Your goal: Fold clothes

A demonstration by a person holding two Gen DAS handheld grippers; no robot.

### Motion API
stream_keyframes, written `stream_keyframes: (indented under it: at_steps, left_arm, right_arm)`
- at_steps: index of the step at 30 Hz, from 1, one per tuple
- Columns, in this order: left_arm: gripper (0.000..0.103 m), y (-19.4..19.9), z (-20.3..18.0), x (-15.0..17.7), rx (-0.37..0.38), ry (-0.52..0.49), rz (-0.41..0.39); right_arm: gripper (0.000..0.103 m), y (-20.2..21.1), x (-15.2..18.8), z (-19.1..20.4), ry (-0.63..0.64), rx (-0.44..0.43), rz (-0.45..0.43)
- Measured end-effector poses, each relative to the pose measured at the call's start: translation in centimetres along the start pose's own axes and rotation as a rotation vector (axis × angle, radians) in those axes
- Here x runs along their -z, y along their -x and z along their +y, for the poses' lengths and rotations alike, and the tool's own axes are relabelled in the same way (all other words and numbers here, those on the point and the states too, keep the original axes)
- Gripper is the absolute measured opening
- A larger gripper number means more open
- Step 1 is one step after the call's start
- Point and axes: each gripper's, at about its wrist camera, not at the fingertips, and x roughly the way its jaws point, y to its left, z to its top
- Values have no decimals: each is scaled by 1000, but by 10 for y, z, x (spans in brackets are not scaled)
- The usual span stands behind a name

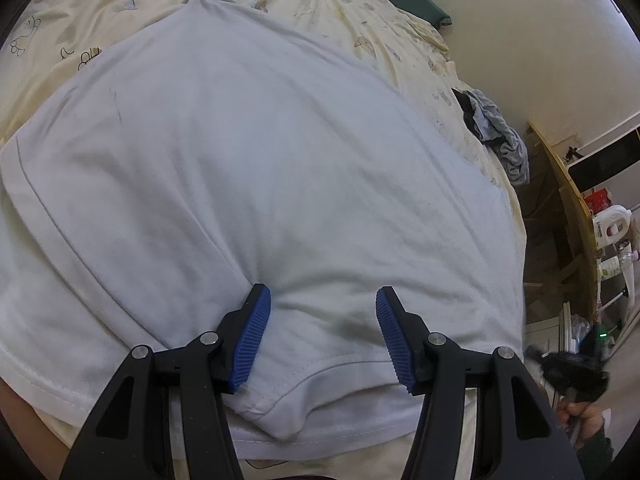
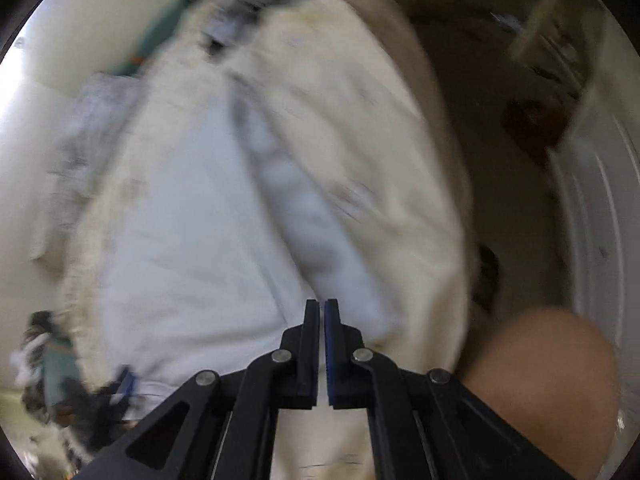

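White tee (image 1: 256,168) lies spread flat on the bed (image 1: 360,28), w/ a cream sheet printed w/ small animals under it; hem edge nearest the left tool (image 1: 323,300). That tool's blue pads (image 1: 253,336) stand spread apart, tips resting on or just above the cloth near the hem, a soft hump of fabric between them but not pinched. Right tool (image 2: 321,304) seen in its own blurred view: pads pressed together, only a thin slit between; can't tell if any cloth is caught in them. Tee (image 2: 192,232) sits below and left of those tips there, w/ a rumpled fold running up from the tips. Grey-blue & dark clothes (image 1: 496,132) heaped at the bed's right edge, well apart from the tee. Wooden shelf (image 1: 568,200) w/ a white jug (image 1: 612,224) beyond the bed's right side.
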Motion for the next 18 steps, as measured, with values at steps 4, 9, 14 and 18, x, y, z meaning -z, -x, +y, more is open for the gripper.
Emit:
stream_keyframes:
  at_steps: [4, 9, 14, 18]
  left_arm:
    - [60, 2, 2, 0, 16, 8, 3]
    - [60, 2, 4, 1, 29, 24, 5]
    - [60, 3, 2, 1, 11, 5, 12]
    - [60, 3, 5, 0, 17, 22, 11]
  right_arm:
    - [2, 2, -5, -4, 19, 108, -34]
    - [3, 24, -12, 61, 293, 44, -156]
    - [3, -25, -9, 105, 489, 105, -104]
    - [4, -67, -10, 97, 527, 252, -44]
